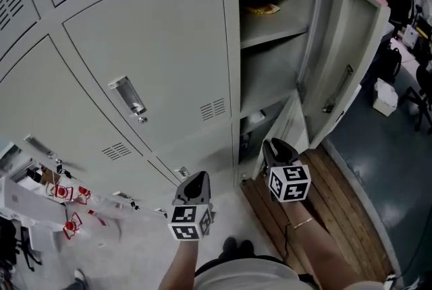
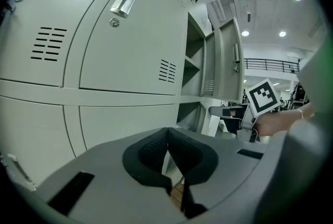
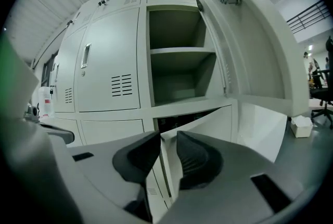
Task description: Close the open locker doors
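At the bottom right of the locker bank, the lower door (image 1: 287, 121) is seen ajar, with the tall upper door (image 1: 344, 59) wide open above it. The right gripper (image 1: 272, 146) is held at the lower door's free edge, jaws parted, nothing clamped. The left gripper (image 1: 197, 179) is carried pinched together, empty. A flat push near that free edge, followed through to the frame, is judged best.
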The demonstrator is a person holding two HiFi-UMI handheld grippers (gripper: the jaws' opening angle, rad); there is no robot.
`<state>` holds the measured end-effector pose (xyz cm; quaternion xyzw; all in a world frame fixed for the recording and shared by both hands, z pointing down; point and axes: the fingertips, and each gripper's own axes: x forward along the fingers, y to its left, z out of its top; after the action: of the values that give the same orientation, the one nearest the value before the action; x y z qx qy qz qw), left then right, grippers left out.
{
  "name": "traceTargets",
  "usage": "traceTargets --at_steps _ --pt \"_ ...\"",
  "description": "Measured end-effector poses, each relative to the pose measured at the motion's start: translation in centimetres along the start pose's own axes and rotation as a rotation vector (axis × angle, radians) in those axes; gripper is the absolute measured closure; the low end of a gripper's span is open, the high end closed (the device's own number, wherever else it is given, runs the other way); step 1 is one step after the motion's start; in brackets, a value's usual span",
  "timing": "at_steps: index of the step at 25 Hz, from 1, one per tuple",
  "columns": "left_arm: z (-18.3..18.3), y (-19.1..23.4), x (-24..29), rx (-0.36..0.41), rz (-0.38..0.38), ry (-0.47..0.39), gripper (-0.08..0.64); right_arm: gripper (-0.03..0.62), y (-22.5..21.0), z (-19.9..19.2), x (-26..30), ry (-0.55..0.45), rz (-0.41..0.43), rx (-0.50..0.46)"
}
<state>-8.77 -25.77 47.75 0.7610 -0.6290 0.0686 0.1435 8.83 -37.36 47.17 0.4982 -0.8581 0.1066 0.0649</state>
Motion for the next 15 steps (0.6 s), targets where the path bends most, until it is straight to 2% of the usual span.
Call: traceTargets --at_steps 7,15 --pt "0.0 2.6 -0.7 -0.019 0.058 -0.008 0.54 0.492 1.7 0.2 3.5 0.014 0.025 -0.008" --pt "0.0 4.3 -0.4 -0.025 0.086 -0.005 0.54 0.495 3.0 0.5 7.2 0.024 0.05 -0.034"
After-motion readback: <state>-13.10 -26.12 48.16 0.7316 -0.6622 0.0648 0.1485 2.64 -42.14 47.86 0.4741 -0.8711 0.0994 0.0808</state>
